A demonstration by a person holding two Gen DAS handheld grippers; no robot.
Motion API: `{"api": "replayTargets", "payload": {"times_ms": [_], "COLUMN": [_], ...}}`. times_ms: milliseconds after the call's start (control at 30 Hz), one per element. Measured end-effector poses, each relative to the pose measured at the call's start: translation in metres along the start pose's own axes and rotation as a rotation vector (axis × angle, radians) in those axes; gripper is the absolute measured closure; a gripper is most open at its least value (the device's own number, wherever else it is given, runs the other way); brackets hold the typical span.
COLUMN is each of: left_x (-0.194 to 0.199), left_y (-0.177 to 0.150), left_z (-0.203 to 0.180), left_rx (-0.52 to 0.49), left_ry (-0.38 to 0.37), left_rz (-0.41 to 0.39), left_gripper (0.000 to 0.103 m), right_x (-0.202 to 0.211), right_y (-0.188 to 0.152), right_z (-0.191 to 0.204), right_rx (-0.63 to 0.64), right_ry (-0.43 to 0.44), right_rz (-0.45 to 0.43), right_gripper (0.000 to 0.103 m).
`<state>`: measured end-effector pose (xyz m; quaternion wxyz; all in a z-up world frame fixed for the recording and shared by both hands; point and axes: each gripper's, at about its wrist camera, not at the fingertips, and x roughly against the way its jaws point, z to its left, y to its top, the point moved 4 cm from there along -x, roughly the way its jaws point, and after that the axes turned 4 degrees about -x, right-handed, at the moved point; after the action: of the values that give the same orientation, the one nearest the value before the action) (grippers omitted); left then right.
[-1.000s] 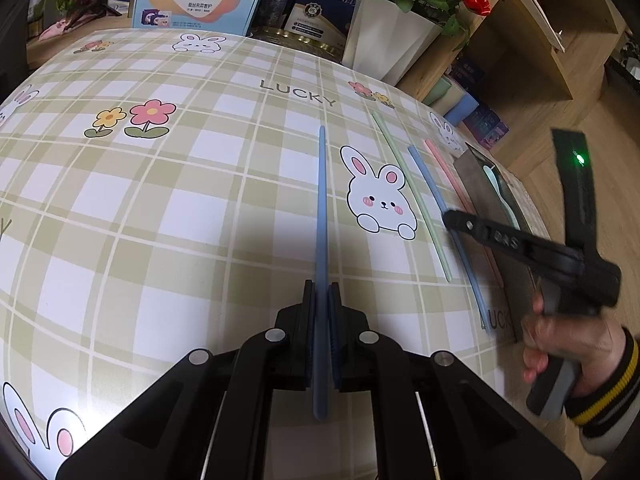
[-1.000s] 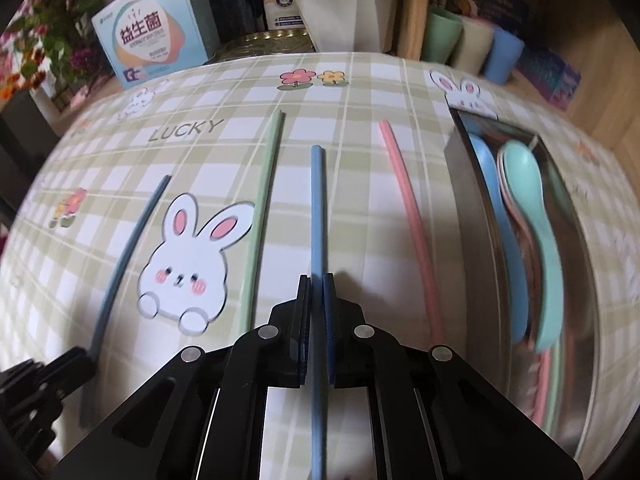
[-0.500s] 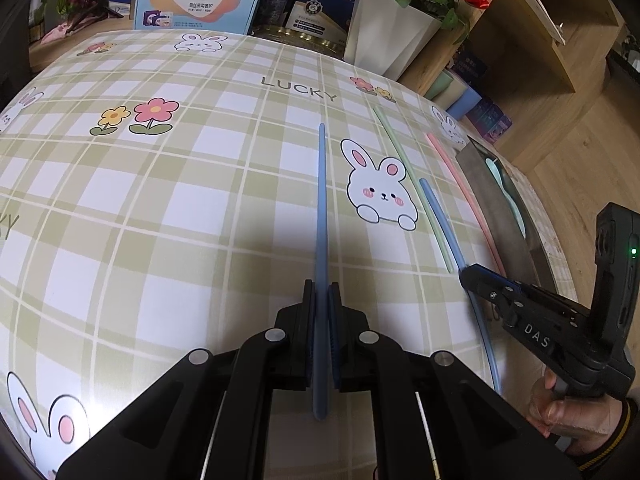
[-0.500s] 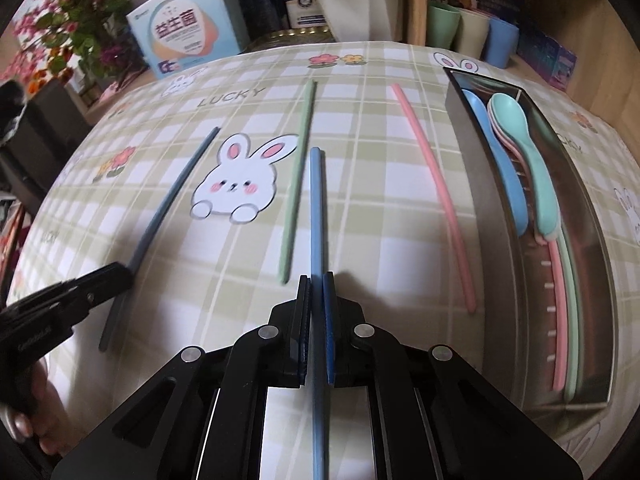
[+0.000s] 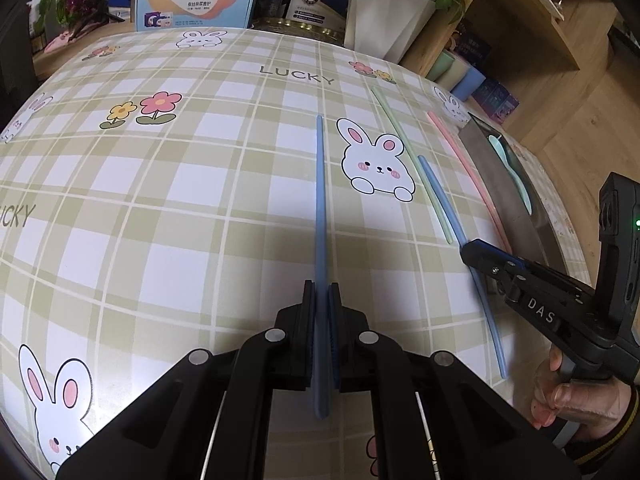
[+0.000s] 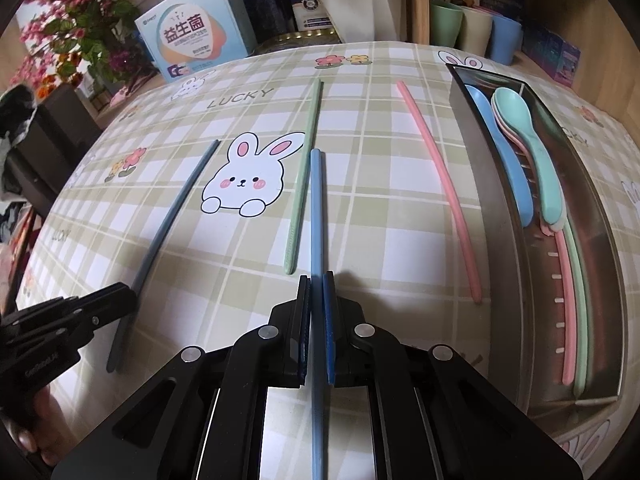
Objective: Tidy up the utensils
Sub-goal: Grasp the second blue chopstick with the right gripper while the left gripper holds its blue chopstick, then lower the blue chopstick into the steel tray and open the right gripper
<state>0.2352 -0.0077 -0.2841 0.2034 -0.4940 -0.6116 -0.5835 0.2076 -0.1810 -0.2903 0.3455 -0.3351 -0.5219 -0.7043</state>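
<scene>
- Across the whole table [image 5: 192, 200] a smooth, glossy cloth lay flat, checked in pale green and white and printed with cartoon rabbits, flowers and the word LUCKY.
- At three o'clock in the right wrist view stood a long rectangular metal tray [image 6: 496, 208] with shiny upright walls; in it lay rounded plastic spoons, a blue spoon [image 6: 508, 160] beside a teal spoon [image 6: 532, 140], with pink and green sticks alongside.
- At twelve o'clock, past the table's far edge, a printed cardboard box [image 6: 196, 40] stood upright, with matte pastel cups [image 6: 476, 28] toward one o'clock.
- The left gripper [image 5: 320, 300], black and angular, had its tongs clamped on a slim dark blue chopstick [image 5: 320, 200], which ran straight toward twelve o'clock in its own view, its far tip over the cloth left of the rabbit print.
- The right gripper [image 6: 317, 292] had its tongs clamped on a light blue chopstick [image 6: 316, 208], a thin matte rod pointing to twelve o'clock, just beside the green one.
- A green chopstick [image 6: 304, 176] lay loose on the cloth, its near end at the eleven o'clock side of the right gripper's tips.
- A pink chopstick [image 6: 440, 184] lay loose between the green one and the tray, apart from both.
- A hand [image 5: 576, 396] gripped the right gripper's handle at four o'clock in the left wrist view.
</scene>
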Motion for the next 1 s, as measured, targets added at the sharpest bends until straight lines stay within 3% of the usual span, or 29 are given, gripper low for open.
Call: {"api": "replayTargets", "payload": {"times_ms": [267, 400, 667, 1000], "left_x": [0.000, 0.004, 0.020, 0.026], "left_y": [0.000, -0.004, 0.003, 0.004], "left_z": [-0.005, -0.002, -0.013, -0.012], "left_rx": [-0.006, 0.049, 0.019, 0.039], "left_ry": [0.023, -0.015, 0.022, 0.019], "left_rz": [-0.007, -0.003, -0.059, -0.063], "left_gripper": [0.097, 0.097, 0.097, 0.097], "right_x": [0.000, 0.003, 0.021, 0.036], "right_y": [0.000, -0.002, 0.003, 0.011], "right_z": [-0.001, -0.006, -0.004, -0.005], "right_rx": [0.011, -0.034, -0.057, -0.087], "right_ry": [0.022, 0.068, 0.109, 0.149], "right_rz": [0.001, 0.001, -0.060, -0.099], "right_gripper": [0.097, 0.097, 0.097, 0.097]}}
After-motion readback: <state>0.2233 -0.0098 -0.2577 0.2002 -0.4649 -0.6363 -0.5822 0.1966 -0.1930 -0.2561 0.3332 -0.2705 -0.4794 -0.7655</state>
